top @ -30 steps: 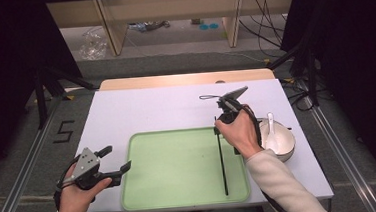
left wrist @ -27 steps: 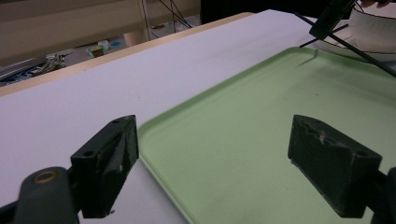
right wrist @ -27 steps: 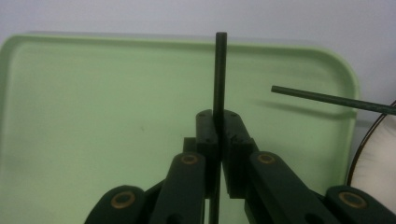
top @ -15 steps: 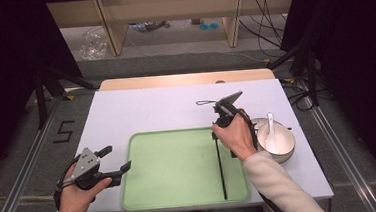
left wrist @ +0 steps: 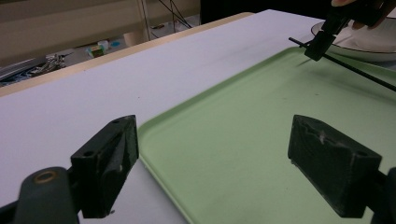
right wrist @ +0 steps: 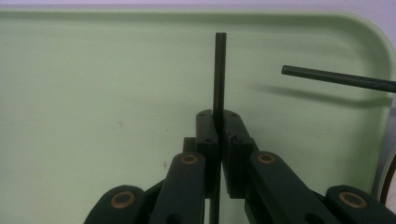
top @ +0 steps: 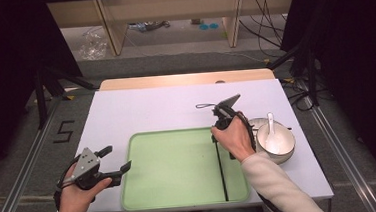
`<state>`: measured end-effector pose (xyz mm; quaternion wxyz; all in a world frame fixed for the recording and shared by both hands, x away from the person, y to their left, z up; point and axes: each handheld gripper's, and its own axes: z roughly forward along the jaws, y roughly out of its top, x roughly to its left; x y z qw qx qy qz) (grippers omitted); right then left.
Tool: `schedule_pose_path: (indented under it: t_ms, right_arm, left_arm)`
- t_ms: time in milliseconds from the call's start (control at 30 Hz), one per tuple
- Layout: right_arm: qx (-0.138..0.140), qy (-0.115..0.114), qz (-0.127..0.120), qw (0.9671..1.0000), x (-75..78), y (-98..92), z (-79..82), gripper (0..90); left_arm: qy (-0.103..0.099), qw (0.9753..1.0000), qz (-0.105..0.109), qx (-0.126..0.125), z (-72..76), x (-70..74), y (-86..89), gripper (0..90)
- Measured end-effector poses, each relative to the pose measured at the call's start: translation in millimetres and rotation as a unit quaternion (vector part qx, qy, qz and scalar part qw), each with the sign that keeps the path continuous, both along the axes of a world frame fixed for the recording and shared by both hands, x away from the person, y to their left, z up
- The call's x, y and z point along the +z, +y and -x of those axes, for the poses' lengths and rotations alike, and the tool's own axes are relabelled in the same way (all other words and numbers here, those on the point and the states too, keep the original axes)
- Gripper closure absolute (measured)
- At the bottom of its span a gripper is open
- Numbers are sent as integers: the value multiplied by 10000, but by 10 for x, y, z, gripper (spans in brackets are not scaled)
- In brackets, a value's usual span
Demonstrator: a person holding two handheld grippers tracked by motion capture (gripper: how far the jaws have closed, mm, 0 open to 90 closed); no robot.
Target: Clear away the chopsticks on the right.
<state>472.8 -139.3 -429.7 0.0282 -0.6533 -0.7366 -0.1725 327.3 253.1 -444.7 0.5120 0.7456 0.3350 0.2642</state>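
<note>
The right gripper (right wrist: 218, 133) has its two black jaws pressed together on a thin black chopstick (right wrist: 219, 70), which rises straight up out of the grip in the right gripper view and ends in a flat, square-cut tip. The stick is matte, dark and straight. A second chopstick (right wrist: 338, 78), of the same dull black, enters that view from the right edge and lies nearly crosswise to the first, its rounded end free above the tray.

In the high view the right gripper (top: 217, 130) sits over the right-hand part of the green tray (top: 175, 162). A chopstick (top: 221, 169) runs there as a long dark line from the gripper toward the tray's near edge, its long axis roughly along the table's depth.

Beyond the hand, a white bowl (top: 279, 147) with a white spoon (top: 272, 130) in it stands on the white table (top: 151, 108), just off the tray's right edge.

The left gripper (top: 110, 160) is held at the tray's near left corner, jaws wide apart with nothing between them, pointing across the tray.
</note>
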Motion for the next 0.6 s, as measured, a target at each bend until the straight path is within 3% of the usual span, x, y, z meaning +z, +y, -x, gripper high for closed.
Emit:
schedule_pose_path:
  t_ms: [333, 367, 400, 567, 600]
  right_arm:
    - [21, -2, 49, 10000, -63, 6, -17, 876]
    - [6, 25, 89, 10000, -66, 12, -16, 876]
    - [-231, 272, 37, 9994, -41, 50, -10, 876]
    - [-152, 234, 217, 9994, -90, 42, -14, 856]
    - [-247, 299, 145, 9991, -94, 56, -15, 852]
  left_arm:
    - [-7, 10000, -21, -17, -5, 0, 2, 161]
    - [-1, 10000, -17, -15, -4, -1, 2, 161]
    - [-14, 10000, -43, -27, -6, 0, 5, 161]
    - [9, 10000, 4, -3, -1, -2, 0, 161]
    - [-10, 10000, -27, -20, -4, -1, 3, 161]
